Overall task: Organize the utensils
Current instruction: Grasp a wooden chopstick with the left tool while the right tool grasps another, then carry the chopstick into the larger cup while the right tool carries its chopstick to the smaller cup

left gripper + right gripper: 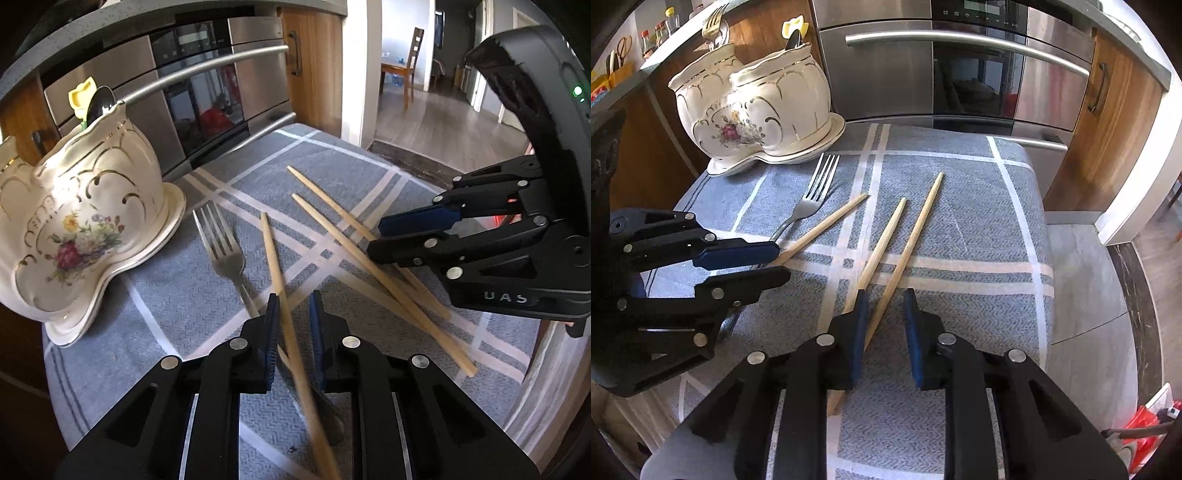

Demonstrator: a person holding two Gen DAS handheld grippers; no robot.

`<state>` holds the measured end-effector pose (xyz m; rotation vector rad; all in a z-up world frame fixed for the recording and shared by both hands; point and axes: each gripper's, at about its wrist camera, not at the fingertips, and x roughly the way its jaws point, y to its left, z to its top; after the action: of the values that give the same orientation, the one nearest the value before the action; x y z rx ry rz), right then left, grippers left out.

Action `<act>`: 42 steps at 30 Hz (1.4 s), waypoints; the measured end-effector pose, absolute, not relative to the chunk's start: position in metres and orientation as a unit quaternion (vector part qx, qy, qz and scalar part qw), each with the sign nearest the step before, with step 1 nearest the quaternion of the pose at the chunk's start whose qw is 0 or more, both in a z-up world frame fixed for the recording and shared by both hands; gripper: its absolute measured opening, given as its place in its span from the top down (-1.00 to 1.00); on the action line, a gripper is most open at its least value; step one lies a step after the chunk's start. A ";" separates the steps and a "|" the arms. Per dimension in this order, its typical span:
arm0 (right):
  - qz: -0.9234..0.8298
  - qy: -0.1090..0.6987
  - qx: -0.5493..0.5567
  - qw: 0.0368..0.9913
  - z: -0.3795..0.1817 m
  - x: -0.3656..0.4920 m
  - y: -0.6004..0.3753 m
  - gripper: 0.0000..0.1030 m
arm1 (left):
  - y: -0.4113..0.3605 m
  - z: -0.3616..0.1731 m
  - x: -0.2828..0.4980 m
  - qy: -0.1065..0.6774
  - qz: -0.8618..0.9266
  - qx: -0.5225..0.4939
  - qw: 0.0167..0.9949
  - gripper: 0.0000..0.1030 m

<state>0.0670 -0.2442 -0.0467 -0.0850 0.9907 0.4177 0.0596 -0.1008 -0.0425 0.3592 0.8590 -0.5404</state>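
Note:
Three wooden chopsticks and a steel fork (223, 251) lie on a grey checked cloth (177, 295). My left gripper (293, 306) is open, with one chopstick (275, 266) running between its fingers. My right gripper (884, 302) is open over the other two chopsticks (886, 236) (919, 229); one of them passes between its fingers. The left gripper also shows in the right wrist view (775, 262), beside the fork (816, 195) and the third chopstick (827, 225). A white floral double-pot holder (753, 107) stands at the cloth's far left with utensils in it.
A steel oven (960, 66) with bar handles stands just behind the table. Wooden cabinets (1108, 122) flank it. The cloth's right edge drops to a grey tiled floor (1082, 295). The holder (74, 229) sits on a white saucer (173, 218).

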 end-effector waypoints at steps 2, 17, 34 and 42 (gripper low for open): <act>0.198 0.472 -0.041 0.858 -0.047 0.066 -0.244 0.62 | -0.100 -0.044 0.063 0.413 -0.255 0.169 0.858 0.66; 0.188 0.474 -0.002 0.860 -0.050 0.073 -0.252 0.89 | -0.106 -0.046 0.069 0.421 -0.248 0.168 0.856 0.87; 0.208 0.382 0.060 0.899 -0.011 0.067 -0.263 0.90 | -0.055 0.021 0.047 0.331 -0.257 0.077 0.905 0.88; 0.244 0.329 0.086 0.908 0.017 0.076 -0.245 0.90 | -0.007 0.074 0.041 0.259 -0.227 0.033 0.938 0.88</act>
<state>0.0759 -0.2452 0.0173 0.1780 0.6779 0.5039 0.0414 -0.0069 0.0738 0.0666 0.5283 -0.4643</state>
